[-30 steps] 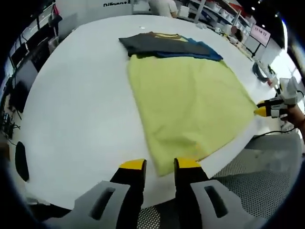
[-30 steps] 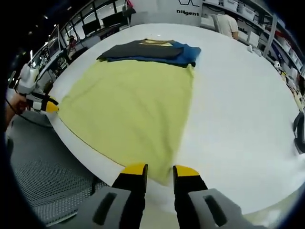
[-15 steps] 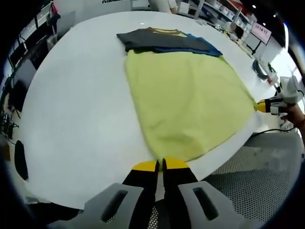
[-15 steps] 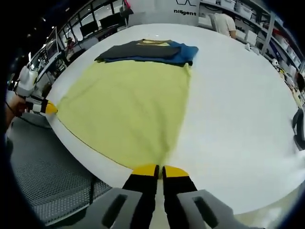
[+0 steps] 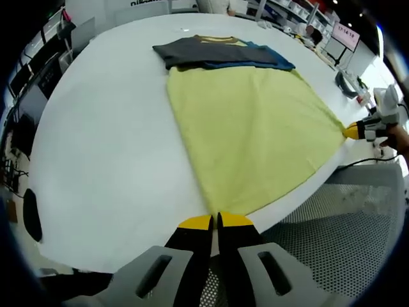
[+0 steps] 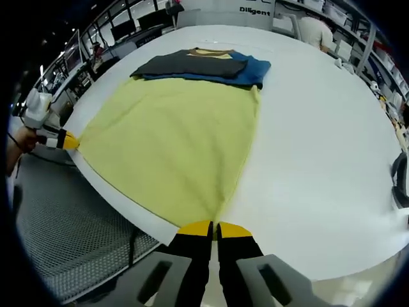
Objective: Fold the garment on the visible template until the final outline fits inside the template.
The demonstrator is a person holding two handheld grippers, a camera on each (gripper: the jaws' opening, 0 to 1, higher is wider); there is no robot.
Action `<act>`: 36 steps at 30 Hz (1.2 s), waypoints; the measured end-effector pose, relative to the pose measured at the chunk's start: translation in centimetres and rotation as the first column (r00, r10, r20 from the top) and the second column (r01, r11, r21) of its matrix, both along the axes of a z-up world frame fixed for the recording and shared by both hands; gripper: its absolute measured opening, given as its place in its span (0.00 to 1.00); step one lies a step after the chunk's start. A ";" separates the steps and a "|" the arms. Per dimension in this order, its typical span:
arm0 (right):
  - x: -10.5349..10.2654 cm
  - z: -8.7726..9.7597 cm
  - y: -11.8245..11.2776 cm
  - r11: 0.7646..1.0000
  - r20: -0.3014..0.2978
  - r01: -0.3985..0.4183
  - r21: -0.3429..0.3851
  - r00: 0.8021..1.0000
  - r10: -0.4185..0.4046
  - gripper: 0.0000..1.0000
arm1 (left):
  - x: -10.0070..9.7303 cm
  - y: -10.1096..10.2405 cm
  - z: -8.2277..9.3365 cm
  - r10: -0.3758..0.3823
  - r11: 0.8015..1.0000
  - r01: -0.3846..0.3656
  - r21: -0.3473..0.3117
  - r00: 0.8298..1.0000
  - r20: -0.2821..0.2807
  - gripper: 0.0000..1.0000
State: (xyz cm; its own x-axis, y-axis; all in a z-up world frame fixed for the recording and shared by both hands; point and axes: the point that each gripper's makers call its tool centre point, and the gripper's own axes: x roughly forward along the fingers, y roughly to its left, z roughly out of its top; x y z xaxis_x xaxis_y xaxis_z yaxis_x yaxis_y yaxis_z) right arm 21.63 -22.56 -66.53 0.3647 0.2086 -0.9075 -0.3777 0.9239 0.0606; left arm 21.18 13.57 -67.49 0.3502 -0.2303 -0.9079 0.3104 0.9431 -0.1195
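Both pairs of jaws, open a second ago, have closed on the near corners of the yellow-green garment [image 5: 255, 134]: we see the left gripper [image 5: 214, 222] pinching one corner at the table's near edge, and the right gripper [image 6: 213, 228] pinching the other, yellow tips together with cloth between them. We find the garment spread flat on the white table [image 5: 108, 147], its near hem running right along the rim, so beyond it lies only the perforated grey floor [image 5: 358, 243]. Wide bare tabletop opens on the outer side of each gripper and past the far end. At the far hem a folded stack of dark grey and blue clothes [image 5: 220, 54] touches or just overlaps the garment; we cannot tell which. The cloth looks smooth, slightly stretched between the two held corners, widening toward us. A dark object [image 6: 399, 179] sits near the table's edge, too blurred to identify.
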 end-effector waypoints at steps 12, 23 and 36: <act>-1.9 0.8 1.0 0.998 -0.060 -0.055 0.008 0.997 0.056 0.00 | -1.9 0.6 0.3 -0.040 0.998 0.042 0.035 0.997 -0.062 0.07; 1.3 4.1 1.4 0.997 0.057 -0.055 0.050 0.997 0.052 0.00 | 0.9 0.2 3.4 0.026 0.996 -0.028 -0.090 0.999 -0.021 0.06; 7.8 8.2 1.3 0.998 0.216 -0.026 0.063 0.976 0.012 0.00 | 8.0 0.4 7.7 0.085 0.986 -0.070 -0.150 0.991 0.100 0.06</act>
